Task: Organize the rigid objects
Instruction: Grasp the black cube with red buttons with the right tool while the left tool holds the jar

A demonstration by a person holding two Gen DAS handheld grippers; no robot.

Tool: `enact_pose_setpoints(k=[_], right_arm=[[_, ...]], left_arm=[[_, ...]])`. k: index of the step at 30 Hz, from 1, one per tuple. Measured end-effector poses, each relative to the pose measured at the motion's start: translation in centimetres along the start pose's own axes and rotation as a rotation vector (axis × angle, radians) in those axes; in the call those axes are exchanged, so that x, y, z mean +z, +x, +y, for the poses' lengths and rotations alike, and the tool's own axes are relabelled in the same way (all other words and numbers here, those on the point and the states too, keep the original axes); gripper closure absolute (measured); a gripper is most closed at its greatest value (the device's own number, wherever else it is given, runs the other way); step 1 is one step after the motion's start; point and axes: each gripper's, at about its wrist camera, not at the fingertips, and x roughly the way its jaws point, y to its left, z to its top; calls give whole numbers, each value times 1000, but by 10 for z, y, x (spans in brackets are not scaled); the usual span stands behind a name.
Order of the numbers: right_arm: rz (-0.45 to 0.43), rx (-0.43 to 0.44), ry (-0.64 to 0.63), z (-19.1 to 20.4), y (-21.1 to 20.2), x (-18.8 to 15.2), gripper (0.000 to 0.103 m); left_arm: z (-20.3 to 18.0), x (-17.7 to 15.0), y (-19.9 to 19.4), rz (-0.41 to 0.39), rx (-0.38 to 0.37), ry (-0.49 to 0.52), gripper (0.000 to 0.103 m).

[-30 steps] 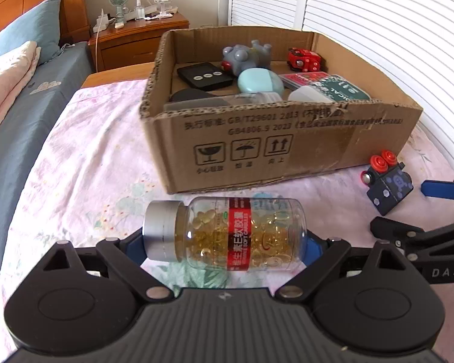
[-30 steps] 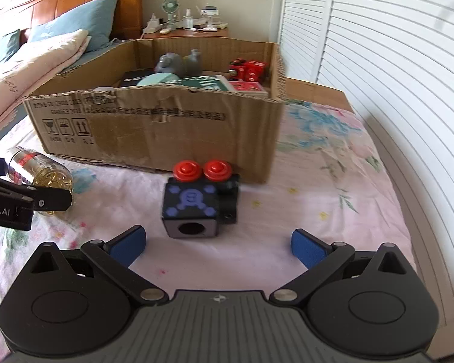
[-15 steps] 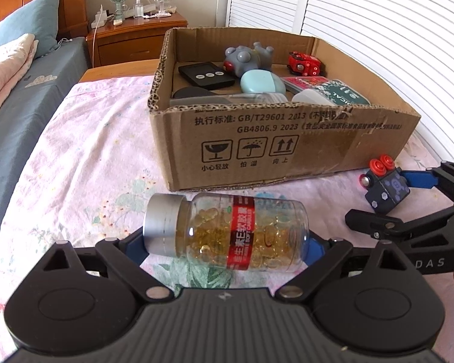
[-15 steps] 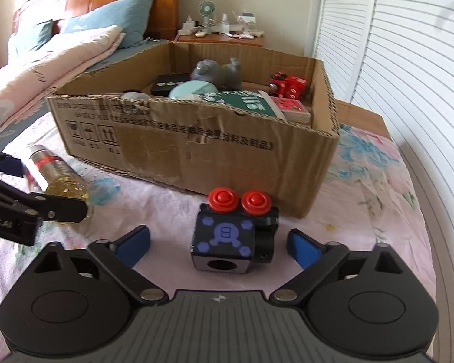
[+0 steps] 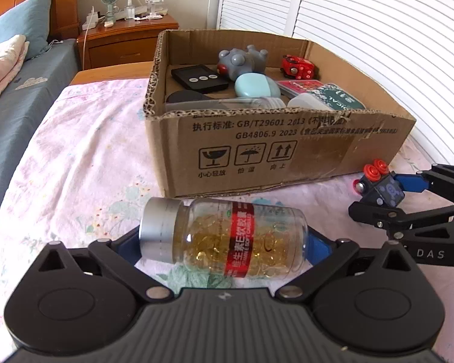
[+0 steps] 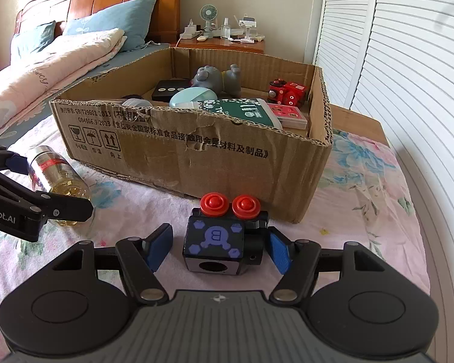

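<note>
A clear bottle of yellow capsules [image 5: 239,239] with a silver cap and a red label lies on its side on the floral bedsheet. It sits lengthwise between the blue pads of my left gripper [image 5: 224,245], whose jaws are opening. From the right wrist view the same bottle [image 6: 57,175] rests on the sheet inside the left gripper [image 6: 51,186]. A black toy cube with two red knobs [image 6: 218,239] stands between the pads of my right gripper [image 6: 219,251]. Those jaws are closing; the left pad is still apart from the cube and the right pad is almost on it.
An open cardboard box [image 5: 287,115] stands on the bed just behind both objects. It holds a grey plush toy [image 5: 242,60], a red toy car [image 5: 296,66], a black device and a green carton. White louvred doors run along the right. A nightstand [image 5: 127,39] and pillows lie beyond.
My right jaws have drawn in around the toy cube, which now sits closer to the camera. My left jaws have widened a little around the bottle, which stays lying in place.
</note>
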Motion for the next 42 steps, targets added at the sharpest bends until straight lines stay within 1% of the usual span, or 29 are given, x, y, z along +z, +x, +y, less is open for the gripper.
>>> enact_pose_setpoints(k=[1, 3, 4, 12, 16, 17, 23, 28, 31, 32, 33, 34, 38, 42], right_arm=[[-1, -1, -1, 0, 0, 0, 31], [-4, -2, -3, 1, 0, -1, 31], [-5, -2, -2, 1, 0, -1, 31], [-19, 4, 4, -3, -2, -5, 31], [-24, 6, 3, -4, -3, -5, 31], [-24, 5, 3, -4, -3, -5, 31], [-22, -3, 19, -4, -2, -3, 31], [-18, -10, 30, -2, 0, 0, 31], [-13, -10, 21, 1, 1, 1, 31], [-10, -11, 20, 2, 1, 1, 33], [-7, -20, 20, 3, 1, 2, 37], [-3, -29, 16, 4, 1, 2, 45], [8, -22, 17, 6, -4, 4, 45], [19, -12, 3, 8, -10, 5, 45]], left_arm=[[-1, 0, 1, 0, 9, 14, 1], [-7, -1, 4, 5, 50, 59, 0], [-11, -3, 4, -7, 64, 81, 0], [-11, -15, 1, -75, 76, 57, 0], [-10, -13, 0, -68, 73, 56, 1], [-9, -13, -1, -69, 72, 58, 3], [-11, -13, -8, -79, 87, 73, 4], [-10, -14, -13, -79, 94, 63, 4], [-8, -13, -14, -88, 86, 58, 4], [-7, -12, -14, -88, 81, 60, 8], [-7, -11, -15, -87, 73, 63, 10], [-7, -10, -15, -83, 74, 69, 10], [-6, -9, -16, -74, 62, 93, 10], [1, -5, -22, -49, 28, 94, 10]])
